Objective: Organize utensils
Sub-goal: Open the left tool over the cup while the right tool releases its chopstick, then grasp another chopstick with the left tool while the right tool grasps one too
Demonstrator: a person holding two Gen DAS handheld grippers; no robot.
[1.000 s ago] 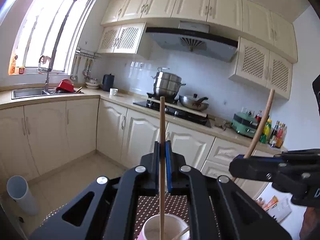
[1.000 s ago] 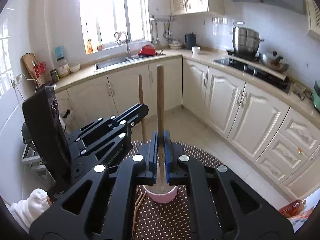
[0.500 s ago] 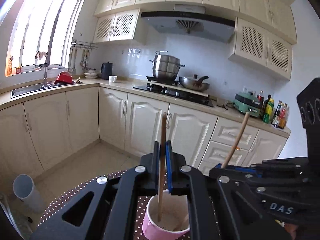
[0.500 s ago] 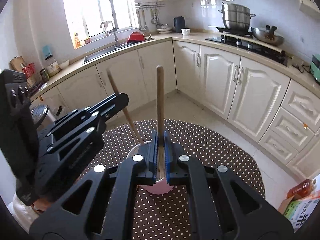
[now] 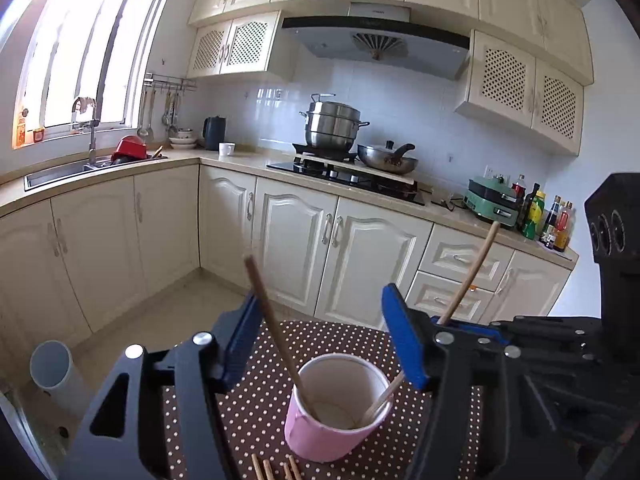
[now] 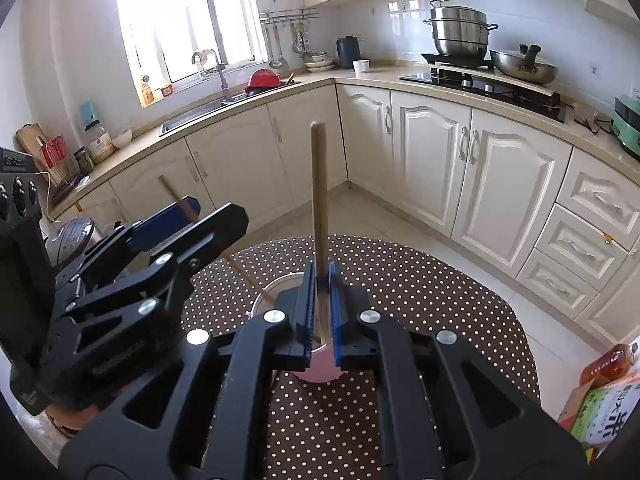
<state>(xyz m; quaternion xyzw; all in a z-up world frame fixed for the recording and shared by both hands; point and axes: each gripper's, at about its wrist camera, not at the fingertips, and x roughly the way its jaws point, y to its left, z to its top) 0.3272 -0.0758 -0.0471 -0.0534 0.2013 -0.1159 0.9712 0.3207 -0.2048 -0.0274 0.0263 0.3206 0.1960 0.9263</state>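
The brown polka-dot table (image 6: pixel 420 288) is taking up most of the near part of the scene, with the cream cabinets and the countertop running along behind it. Far back on the stove a steel steamer pot (image 5: pixel 332 124) is sitting beside a wok (image 5: pixel 386 158), and a red pot (image 5: pixel 129 148) is sitting by the sink on the far left.

On the table the pink cup (image 5: pixel 334 412) is standing upright, kind of in the middle of everything. The left gripper (image 5: pixel 320 338) is hanging right over it with its blue-padded jaws spread wide apart, not gripping anything. One chopstick (image 5: pixel 276 332) is standing loose in the cup, leaning off to the left, its top up near the left jaw pad but I can't tell if it's touching.

The right gripper (image 6: pixel 320 308) is coming in from the right side and is clenched on a second wooden stick (image 6: pixel 319 196), thicker looking, holding it nearly upright with the lower end going down inside the cup. From the left camera that stick is slanting up to the right, out of the cup's right side.

A few more chopsticks (image 5: pixel 276 468) are lying flat on the tablecloth at the near edge, just in front of the cup.
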